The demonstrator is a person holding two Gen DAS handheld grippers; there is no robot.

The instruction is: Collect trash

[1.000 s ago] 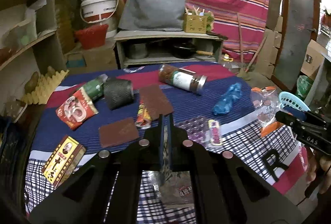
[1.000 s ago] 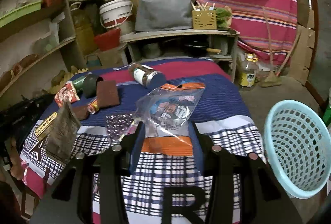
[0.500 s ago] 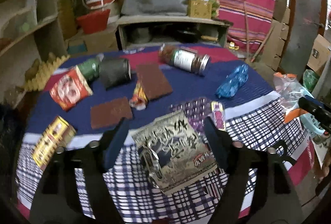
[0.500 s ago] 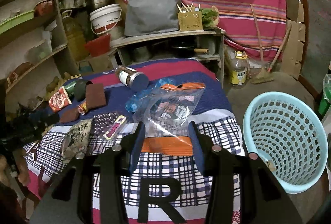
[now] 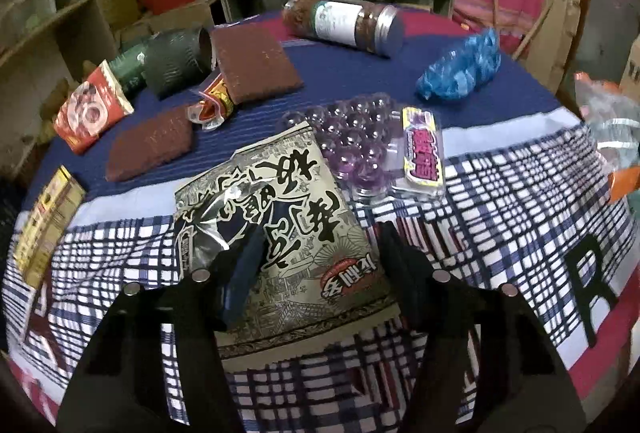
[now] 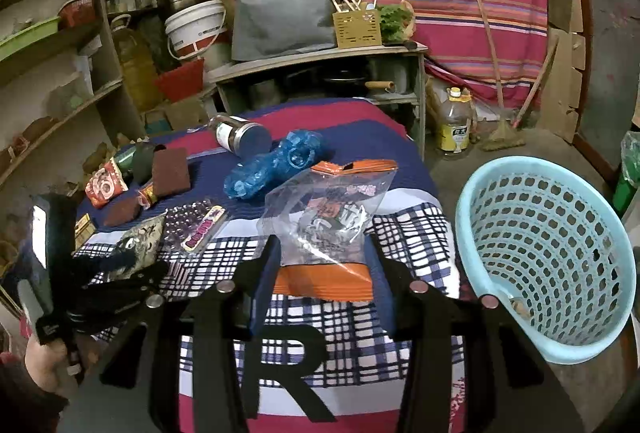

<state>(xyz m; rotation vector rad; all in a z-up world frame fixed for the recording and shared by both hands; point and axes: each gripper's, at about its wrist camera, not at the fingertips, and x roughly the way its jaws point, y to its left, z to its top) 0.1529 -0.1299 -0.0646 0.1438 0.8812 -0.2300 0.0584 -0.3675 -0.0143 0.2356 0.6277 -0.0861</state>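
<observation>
– While the left gripper (image 5: 320, 233) leans down steeply over the table (image 5: 500, 213), what is under it?

– It points at the silver packet (image 5: 280, 201). The packet lies flat on the checked part of the cloth, near the front edge of the table.

– How do its fingers stand?

– They are apart, and they have just been closing. The packet is between them, but I do not see the pads pressing on it. The left finger (image 5: 244, 269) stands over the left side of the packet, and the other one is just beside its right edge.

– What lies next to the packet?

– A purple tray (image 5: 352, 137) touches its far right corner. More wrappers lie toward the far edge.

– And the right gripper (image 6: 324, 245)?

– It slopes down less steeply, above the right front corner of the table. Its two fingers are clamped on the orange strip at the bottom of a clear bag (image 6: 320, 217). The bag stands up from the grip, clear of the cloth, with small papers inside.

– Where is the basket (image 6: 540, 253)?

– It is off the table, just beside its right edge, and it is tilted with the mouth toward the camera. The bag is near it but not over it.

– Is the person visible?

– Only a hand (image 6: 44, 365), at the left front corner, around the handle of the left gripper.
</observation>
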